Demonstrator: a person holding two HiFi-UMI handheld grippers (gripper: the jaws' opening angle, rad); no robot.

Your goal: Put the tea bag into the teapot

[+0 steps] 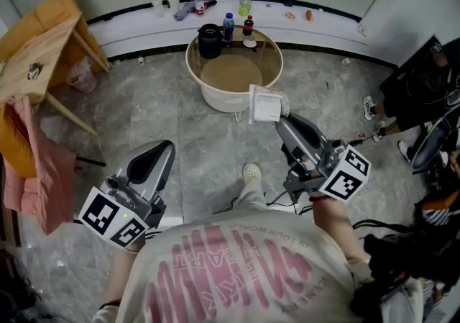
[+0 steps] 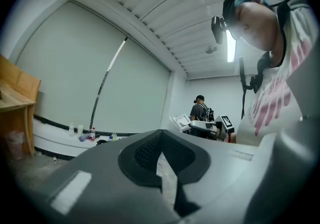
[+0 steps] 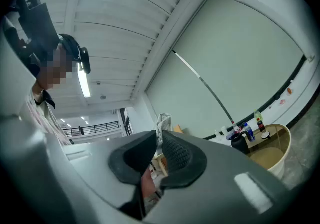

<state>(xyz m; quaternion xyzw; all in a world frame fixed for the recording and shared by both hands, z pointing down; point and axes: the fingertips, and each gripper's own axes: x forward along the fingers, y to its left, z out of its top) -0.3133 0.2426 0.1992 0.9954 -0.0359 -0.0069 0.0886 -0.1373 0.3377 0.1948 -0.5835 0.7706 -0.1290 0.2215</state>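
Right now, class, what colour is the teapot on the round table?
Black. The teapot shows best in the head view.

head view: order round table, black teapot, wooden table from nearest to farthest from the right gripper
1. Round table, just ahead of the right gripper, whose claw holds the tea bag.
2. Black teapot, on that table's far left side.
3. Wooden table, far left of the room.

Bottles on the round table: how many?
2. A blue-capped bottle right beside the black teapot, and a dark red-capped bottle further right, both at the round table's far edge. More stand on the ledge behind.
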